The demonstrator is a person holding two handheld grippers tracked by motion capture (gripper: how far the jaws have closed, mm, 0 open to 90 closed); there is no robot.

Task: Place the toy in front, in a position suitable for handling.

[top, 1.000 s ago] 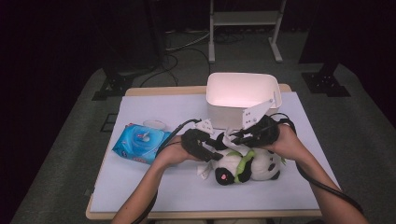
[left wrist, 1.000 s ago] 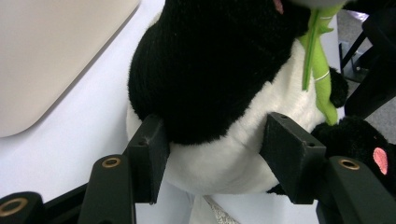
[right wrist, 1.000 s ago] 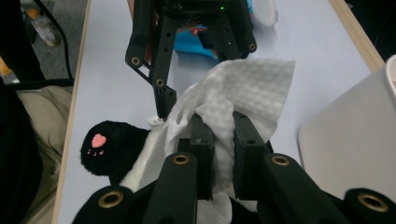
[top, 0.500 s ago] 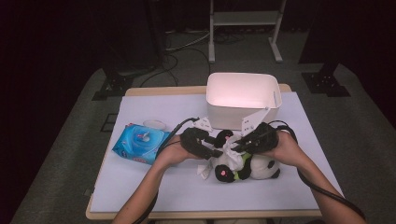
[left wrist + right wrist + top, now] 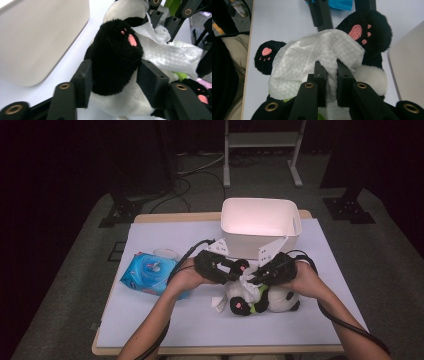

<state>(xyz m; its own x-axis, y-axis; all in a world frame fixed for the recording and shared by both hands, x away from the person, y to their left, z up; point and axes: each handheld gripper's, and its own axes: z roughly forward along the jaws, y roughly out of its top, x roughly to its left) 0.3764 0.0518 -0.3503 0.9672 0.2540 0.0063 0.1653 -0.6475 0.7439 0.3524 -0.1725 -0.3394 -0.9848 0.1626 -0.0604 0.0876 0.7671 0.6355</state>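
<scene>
A blue wipes packet [image 5: 150, 274] is seen well to the left of the panda toy [image 5: 260, 299], its near edge partly covered by the left forearm. The left gripper [image 5: 239, 269] is placed just left of and above the panda toy; in the left gripper view its jaws have just been closing and are pressed on a black leg [image 5: 115, 56] of the toy, whose lower end is cut off by the frame edge. The panda toy lies on the white table cover [image 5: 165, 320], just in front of the white bin [image 5: 260, 222]. Draped over the toy is a white wipe [image 5: 312, 62], hiding most of its body. The right gripper [image 5: 255, 276], at the toy's upper right, is clamped on a fold of that wipe.
</scene>
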